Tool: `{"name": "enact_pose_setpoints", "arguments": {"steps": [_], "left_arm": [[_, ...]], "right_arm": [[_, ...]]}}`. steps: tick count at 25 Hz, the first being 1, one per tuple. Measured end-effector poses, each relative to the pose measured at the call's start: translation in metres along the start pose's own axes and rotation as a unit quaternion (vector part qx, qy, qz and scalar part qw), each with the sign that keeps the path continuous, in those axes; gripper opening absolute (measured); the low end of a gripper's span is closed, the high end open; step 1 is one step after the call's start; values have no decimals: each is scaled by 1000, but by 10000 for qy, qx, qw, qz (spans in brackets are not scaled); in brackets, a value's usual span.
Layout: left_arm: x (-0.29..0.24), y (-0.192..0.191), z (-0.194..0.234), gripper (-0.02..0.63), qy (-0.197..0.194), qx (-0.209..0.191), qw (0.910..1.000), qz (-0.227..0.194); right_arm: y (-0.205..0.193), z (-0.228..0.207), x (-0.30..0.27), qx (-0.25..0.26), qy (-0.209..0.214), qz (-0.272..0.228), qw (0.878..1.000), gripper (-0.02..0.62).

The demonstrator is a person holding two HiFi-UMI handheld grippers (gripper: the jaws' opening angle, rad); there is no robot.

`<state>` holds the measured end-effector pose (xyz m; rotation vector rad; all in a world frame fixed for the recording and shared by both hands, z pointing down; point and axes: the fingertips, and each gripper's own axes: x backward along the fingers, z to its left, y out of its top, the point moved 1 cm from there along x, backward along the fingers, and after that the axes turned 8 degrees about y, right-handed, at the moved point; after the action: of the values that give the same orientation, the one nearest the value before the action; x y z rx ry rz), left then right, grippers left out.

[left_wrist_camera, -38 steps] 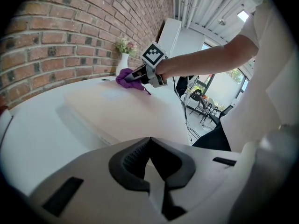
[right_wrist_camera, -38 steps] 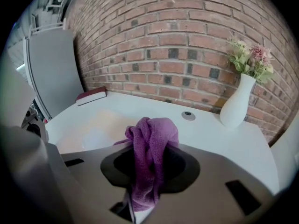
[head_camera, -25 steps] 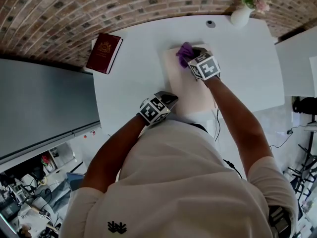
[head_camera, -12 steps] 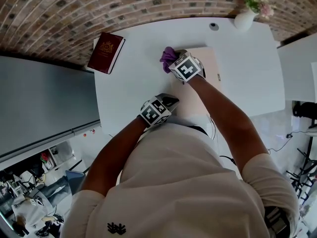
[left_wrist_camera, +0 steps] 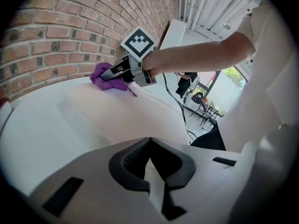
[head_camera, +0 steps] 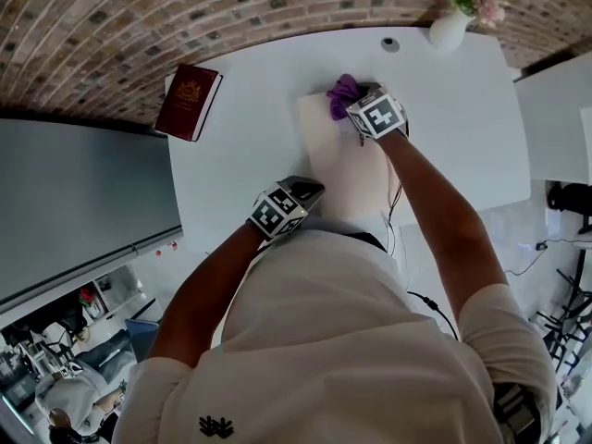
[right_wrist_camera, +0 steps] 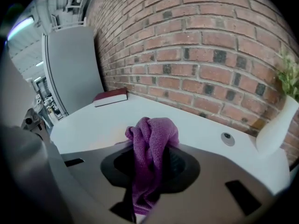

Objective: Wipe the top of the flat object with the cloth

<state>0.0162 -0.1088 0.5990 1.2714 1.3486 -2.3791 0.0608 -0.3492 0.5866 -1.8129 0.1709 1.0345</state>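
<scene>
We see a brick wall (head_camera: 185,26) curving across the top of the head view, and a grey panel (head_camera: 83,202) filling the left side. Below the wall lies one white table (head_camera: 240,146); its near edge is hidden under our own shoulders and shirt in the lower half of the frame.

One flat object (head_camera: 338,160), a pale, plain board with a smooth matte top, lies on the table at centre frame. Our right forearm crosses its right side and covers that edge.

One dark red book (head_camera: 190,100) lies at the table's upper left corner, well apart from the board. One white vase (head_camera: 449,28) with flowers stands at the upper right.

We count two tools. The left tool (head_camera: 305,191) rests at the board's lower left edge, its jaws pressed together with nothing between them. The right tool (head_camera: 356,102) sits at the board's upper edge, its jaws pinching the one cloth (head_camera: 344,93), a crumpled purple bunch that bulges out past the tips and touches the board's upper end.

One small round grey fitting (head_camera: 391,43) is set in the tabletop left of the vase.
</scene>
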Motion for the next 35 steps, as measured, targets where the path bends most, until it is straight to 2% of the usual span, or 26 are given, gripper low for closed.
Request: {"name": "enact_pose_setpoints", "arguments": {"steps": [11, 18, 24, 30, 35], "left_arm": [[-5, 2, -2, 25, 127, -147, 9997, 136], [-9, 5, -5, 25, 299, -177, 9990, 271], [-10, 6, -5, 25, 658, -14, 9974, 280], [1, 8, -8, 25, 1040, 584, 9925, -271], [26, 13, -14, 25, 1185, 773, 9866, -814]], "right_arm": [[-40, -82, 47, -413, -430, -73, 9982, 117], [-50, -107, 62, -688, -422, -193, 9965, 117], [-48, -107, 72, -897, -234, -513, 9944, 117], [-39, -74, 110, -931, 187, -1261, 9875, 117], [-60, -23, 156, -1024, 289, -1669, 9802, 117]]}}
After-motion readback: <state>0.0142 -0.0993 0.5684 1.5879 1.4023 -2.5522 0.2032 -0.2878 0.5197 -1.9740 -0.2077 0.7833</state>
